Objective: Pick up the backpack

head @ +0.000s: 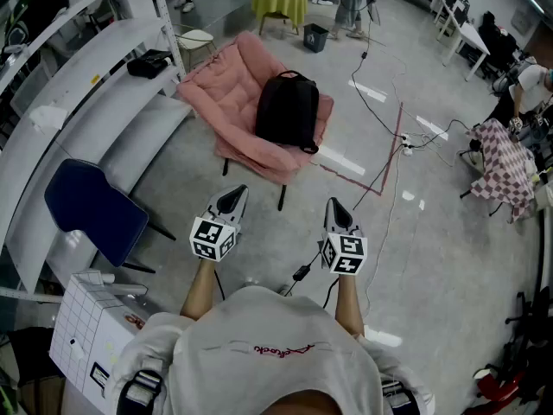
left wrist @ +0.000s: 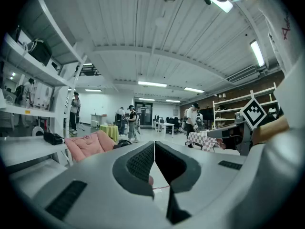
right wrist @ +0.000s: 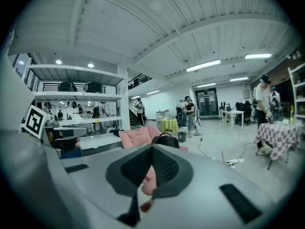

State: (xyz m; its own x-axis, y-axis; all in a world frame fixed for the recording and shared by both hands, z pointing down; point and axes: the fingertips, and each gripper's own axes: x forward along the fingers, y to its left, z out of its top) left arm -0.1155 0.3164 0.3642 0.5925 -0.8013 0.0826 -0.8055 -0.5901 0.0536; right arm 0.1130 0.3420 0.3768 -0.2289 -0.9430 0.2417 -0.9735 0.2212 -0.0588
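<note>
head view first, and we've got both claws out in front of us: the left claw [head: 232,199] and the right claw [head: 337,207] side by side, near each other, tips pointing away over the grey floor [head: 432,258]. the black backpack [head: 288,109] sits upright on a pink chair [head: 226,89], straight ahead of the claws and well apart from both. it lines up roughly with the gap between them, its top handle loop standing up. off to the left of the left claw we see a blue chair [head: 95,204], and further left white shelving [head: 95,67] runs along that side. a red cable [head: 384,167] trails across the floor ahead and to the right of the right claw.

over to the left gripper view: pads pressed together, nothing between them, so that claw is fully closed and empty. the backpack peeks out just left of the closed tips, far off.

right gripper view, same story: jaws closed on themselves, holding nothing. the backpack shows right above the closed tips, on the pink chair, well apart from the claw.
</note>
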